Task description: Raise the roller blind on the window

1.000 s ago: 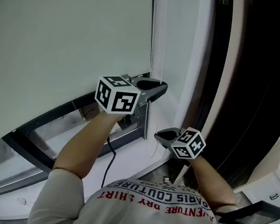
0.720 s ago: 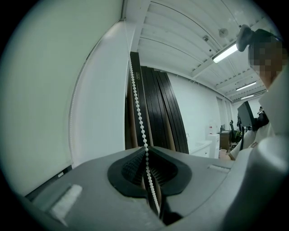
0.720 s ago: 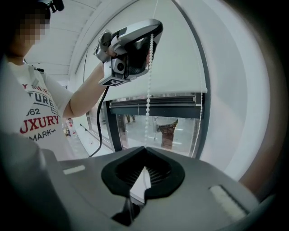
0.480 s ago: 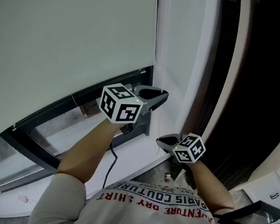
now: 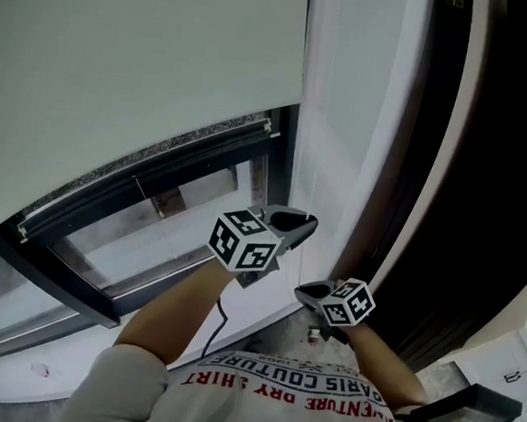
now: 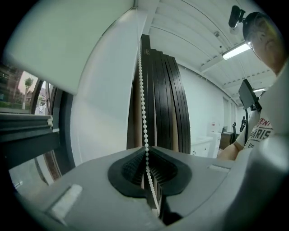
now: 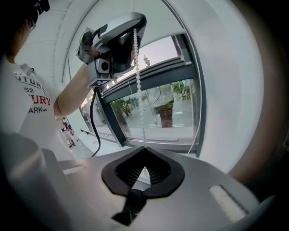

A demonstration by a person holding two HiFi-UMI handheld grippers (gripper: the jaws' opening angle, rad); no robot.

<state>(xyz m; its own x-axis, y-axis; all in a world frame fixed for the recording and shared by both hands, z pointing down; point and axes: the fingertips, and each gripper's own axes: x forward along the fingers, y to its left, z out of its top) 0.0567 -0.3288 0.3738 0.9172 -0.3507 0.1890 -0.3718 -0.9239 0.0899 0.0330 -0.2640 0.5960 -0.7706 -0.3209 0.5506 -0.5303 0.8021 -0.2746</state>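
Head view, one roller blind (image 5: 139,64) covering the upper part of the window (image 5: 146,180), two grippers below its hem by the window's right edge, left gripper (image 5: 292,223) above right gripper (image 5: 311,294), left gripper view, jaws clamped on one bead chain (image 6: 142,99), right gripper view, jaws closed on that chain lower down.

The person wears a pale T-shirt (image 5: 282,407) with short sleeves and red print. The left gripper (image 5: 310,221) and right gripper (image 5: 299,292) are grey, with black ribbed pads (image 6: 130,168). Each carries a white cube (image 5: 245,242) with black square markers. A thin black cable (image 5: 220,320) leaves the left one.
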